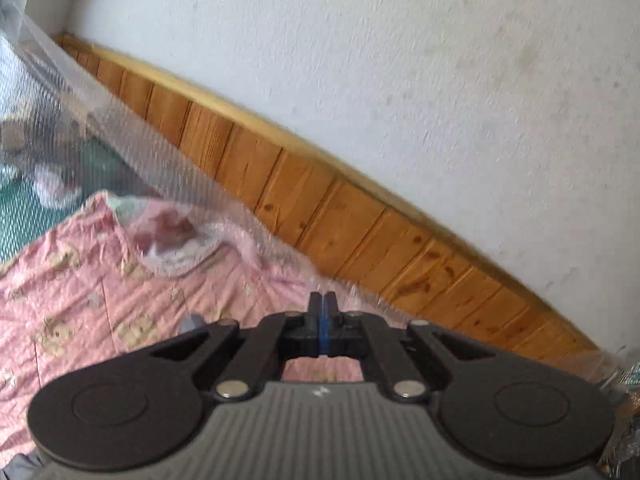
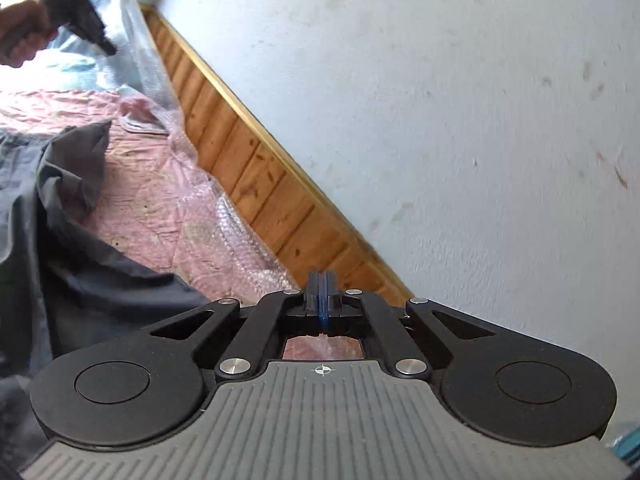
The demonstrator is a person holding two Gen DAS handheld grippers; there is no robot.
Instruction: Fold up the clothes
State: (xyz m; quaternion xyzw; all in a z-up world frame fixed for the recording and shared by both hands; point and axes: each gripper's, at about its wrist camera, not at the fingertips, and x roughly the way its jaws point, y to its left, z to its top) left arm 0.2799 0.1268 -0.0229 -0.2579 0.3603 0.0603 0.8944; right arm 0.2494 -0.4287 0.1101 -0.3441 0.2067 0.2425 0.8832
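The white wall (image 1: 400,80) fills the space ahead of and above both pairs of fingers, with some faint stains on it. Under it a wooden panel board (image 1: 320,208) runs in a slant, just beyond the fingertips in both views. Below the fingers lies a pink quilt (image 1: 100,300) with small pale figures printed on it, and a clear bubble wrap sheet (image 2: 236,224) covers its edge next to the board.

The grey garment (image 2: 80,272) lies crumpled on the quilt, to the left of the right gripper's fingers and lower than them; one pointed corner of it stands up. From the left wrist view only a small grey bit of it shows, just left of the fingers.

The left gripper (image 1: 323,300) has its fingers pressed together, with nothing between them. The right gripper (image 2: 322,280) is closed in the same way, also empty. Far to the upper left of the right fingers, a hand (image 2: 24,34) holds the other black gripper above the bed.
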